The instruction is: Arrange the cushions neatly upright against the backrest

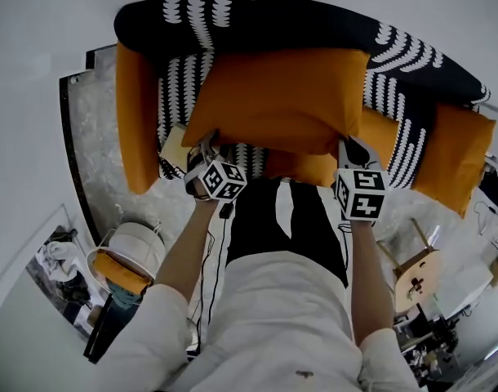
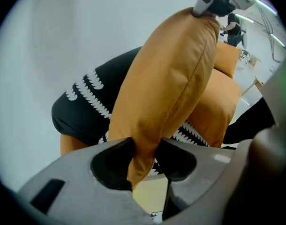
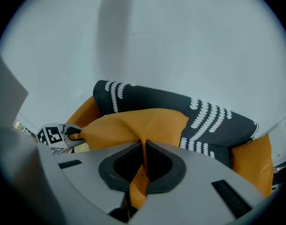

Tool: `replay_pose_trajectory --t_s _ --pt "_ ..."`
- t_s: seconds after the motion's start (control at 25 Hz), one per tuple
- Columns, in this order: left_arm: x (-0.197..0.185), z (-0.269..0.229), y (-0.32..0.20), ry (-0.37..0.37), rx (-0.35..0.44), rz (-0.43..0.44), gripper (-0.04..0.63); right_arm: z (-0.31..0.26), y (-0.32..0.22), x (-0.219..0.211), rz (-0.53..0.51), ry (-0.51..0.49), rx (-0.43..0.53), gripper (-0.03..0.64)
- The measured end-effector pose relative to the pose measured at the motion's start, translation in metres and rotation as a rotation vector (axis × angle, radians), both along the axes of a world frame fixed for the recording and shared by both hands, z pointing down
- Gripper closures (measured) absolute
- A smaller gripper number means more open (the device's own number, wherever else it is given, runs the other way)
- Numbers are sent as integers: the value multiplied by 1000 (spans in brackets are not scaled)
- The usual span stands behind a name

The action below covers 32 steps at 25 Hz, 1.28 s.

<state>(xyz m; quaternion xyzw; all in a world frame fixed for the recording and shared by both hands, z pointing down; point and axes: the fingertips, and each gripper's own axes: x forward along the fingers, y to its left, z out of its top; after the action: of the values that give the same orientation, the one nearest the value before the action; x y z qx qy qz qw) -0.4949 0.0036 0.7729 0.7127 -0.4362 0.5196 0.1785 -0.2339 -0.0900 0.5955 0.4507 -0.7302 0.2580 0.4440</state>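
A large orange cushion (image 1: 277,96) hangs in front of the black backrest with white pattern (image 1: 314,19), held by its two near corners. My left gripper (image 1: 208,152) is shut on the left corner; in the left gripper view the fabric (image 2: 171,78) is pinched between the pads of the gripper (image 2: 144,151). My right gripper (image 1: 349,149) is shut on the right corner, a thin fold of the cushion (image 3: 133,123) squeezed between its jaws (image 3: 144,149). A second orange cushion (image 1: 384,133) lies on the seat behind and below it.
An orange cushion (image 1: 136,121) stands along the sofa's left arm and another (image 1: 453,158) at its right end. A pale yellow flat thing (image 1: 174,147) lies on the seat at the left. A wooden stool (image 1: 416,272) stands at the right, a white round basket (image 1: 135,247) at the left.
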Motion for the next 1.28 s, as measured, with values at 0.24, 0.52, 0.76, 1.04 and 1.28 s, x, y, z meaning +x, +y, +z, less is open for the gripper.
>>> replay_pose_trajectory --t_s 0.24,0.52,0.76,1.04,1.28 --pt "-32 -76 -51 35 132 -13 511 -23 -28 -4 23 -64 91 601" --pt "-67 -143 -70 8 161 -2 534 -16 -49 -19 42 -179 23 601" --pt "-64 -153 -77 34 28 91 532 6 -75 -15 76 -188 -66 600" --pt "-70 -121 -131 2 -42 101 534 27 -128 -20 43 -61 29 581" --pt "-82 -104 -185 -31 -38 83 534 -6 -149 -15 41 20 226 515"
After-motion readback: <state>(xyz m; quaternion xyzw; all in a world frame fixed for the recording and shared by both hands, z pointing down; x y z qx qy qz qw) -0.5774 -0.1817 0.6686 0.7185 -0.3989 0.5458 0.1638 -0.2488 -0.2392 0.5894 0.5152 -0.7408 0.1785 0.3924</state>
